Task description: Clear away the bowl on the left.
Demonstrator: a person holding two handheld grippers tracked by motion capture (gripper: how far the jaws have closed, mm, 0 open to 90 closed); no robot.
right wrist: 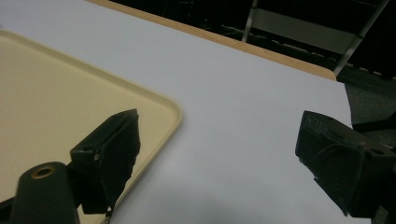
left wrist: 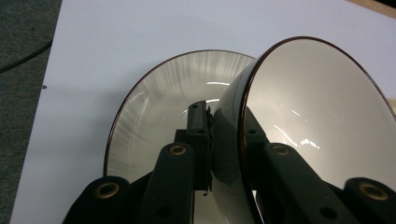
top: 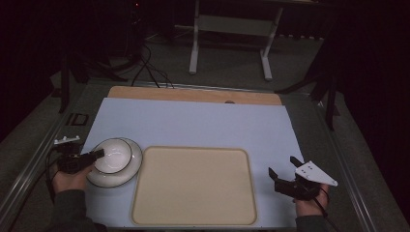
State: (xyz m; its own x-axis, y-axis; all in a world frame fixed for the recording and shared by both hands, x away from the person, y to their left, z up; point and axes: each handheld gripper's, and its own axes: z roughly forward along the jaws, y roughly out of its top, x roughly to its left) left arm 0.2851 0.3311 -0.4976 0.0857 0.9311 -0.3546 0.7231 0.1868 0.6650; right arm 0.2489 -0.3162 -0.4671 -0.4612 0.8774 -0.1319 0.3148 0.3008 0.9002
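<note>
**Bowl gripped left of the tray**

Nearest, left of the empty beige rectangular plastic tray: left gripper clamped on the rim of a white dark-edged ceramic bowl, tilted over a matching plate. Right of the tray: right gripper spread wide, holding nothing. Beyond: pale blue mat.

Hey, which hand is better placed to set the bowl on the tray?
Left. The left tongs are shut on the bowl's rim, tilting it over the plate beside the tray. The right tongs are open and hold nothing.
</note>
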